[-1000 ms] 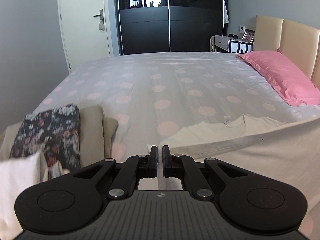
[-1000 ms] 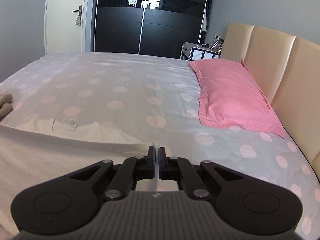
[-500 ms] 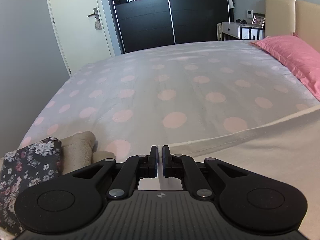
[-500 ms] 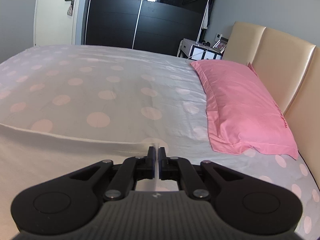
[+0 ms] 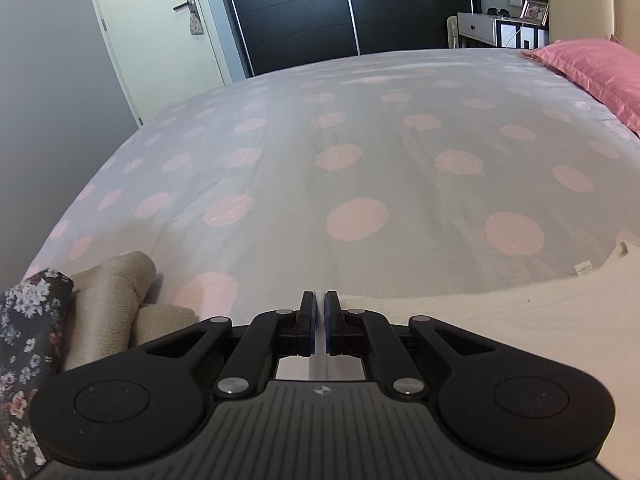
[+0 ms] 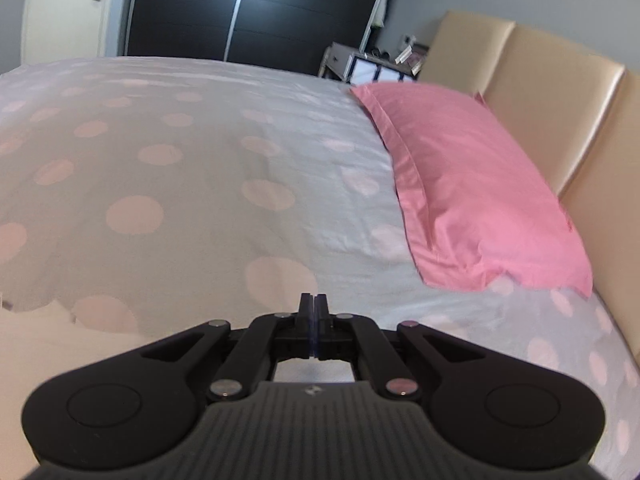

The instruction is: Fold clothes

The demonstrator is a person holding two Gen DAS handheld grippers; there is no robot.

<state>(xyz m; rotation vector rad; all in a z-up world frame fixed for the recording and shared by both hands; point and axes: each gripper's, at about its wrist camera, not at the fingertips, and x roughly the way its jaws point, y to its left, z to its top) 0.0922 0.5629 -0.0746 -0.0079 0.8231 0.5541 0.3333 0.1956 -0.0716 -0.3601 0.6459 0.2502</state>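
Left wrist view: my left hand-held gripper [image 5: 319, 300] is clenched on a thin edge of the cream garment [image 5: 520, 320], which lies spread on the dotted bed [image 5: 360, 140] to its right. Folded clothes [image 5: 108, 304] sit at the left. Right wrist view: my right hand-held gripper [image 6: 313, 302] is clenched tight; whether cloth is pinched I cannot tell. The garment [image 6: 48, 332] lies lower left; a pink pillow [image 6: 472, 184] rests by the headboard [image 6: 560, 92].
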